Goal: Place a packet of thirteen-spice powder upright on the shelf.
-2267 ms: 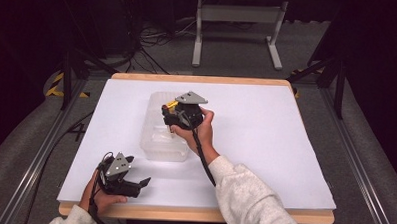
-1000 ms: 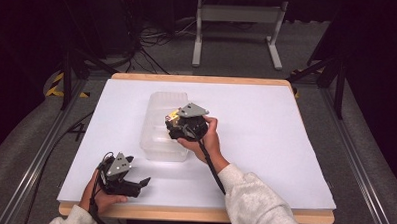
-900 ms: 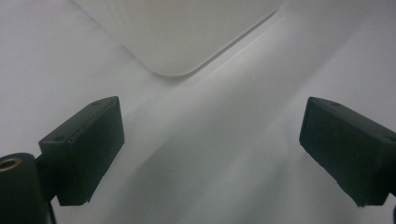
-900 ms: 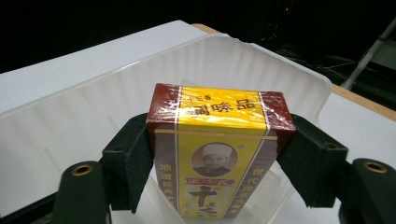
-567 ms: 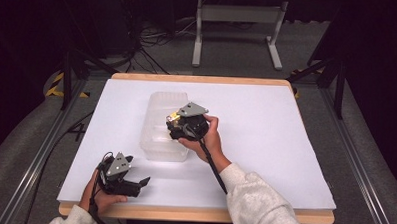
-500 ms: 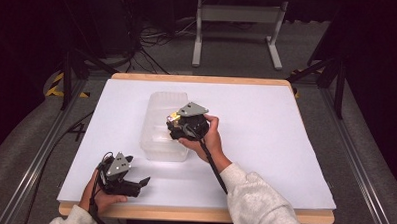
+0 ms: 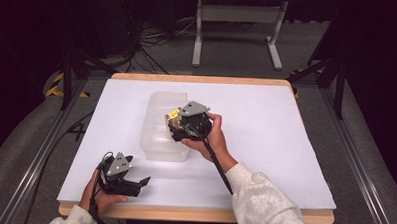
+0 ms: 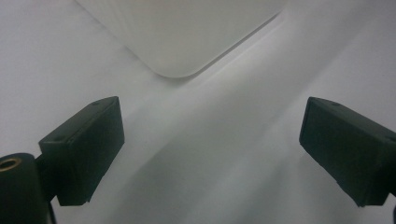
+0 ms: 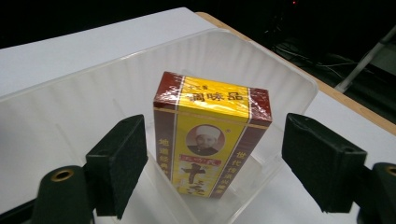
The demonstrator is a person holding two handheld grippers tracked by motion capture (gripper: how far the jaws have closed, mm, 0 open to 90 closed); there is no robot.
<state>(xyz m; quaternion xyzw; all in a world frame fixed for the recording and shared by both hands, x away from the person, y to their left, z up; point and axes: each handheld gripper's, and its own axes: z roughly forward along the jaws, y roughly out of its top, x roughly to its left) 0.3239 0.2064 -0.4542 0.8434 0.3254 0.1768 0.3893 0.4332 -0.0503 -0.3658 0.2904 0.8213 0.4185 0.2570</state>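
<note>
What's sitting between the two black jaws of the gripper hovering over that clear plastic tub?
A yellow and maroon box, standing in the clear tub. The right gripper has just been opening its jaws; there is a gap on both sides of the box, as the right gripper view shows.

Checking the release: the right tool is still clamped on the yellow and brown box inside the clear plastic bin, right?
Not clamped. In the right gripper view the right tool has just been opening; its pads stand clear of the box, which sits inside the clear plastic bin.
</note>
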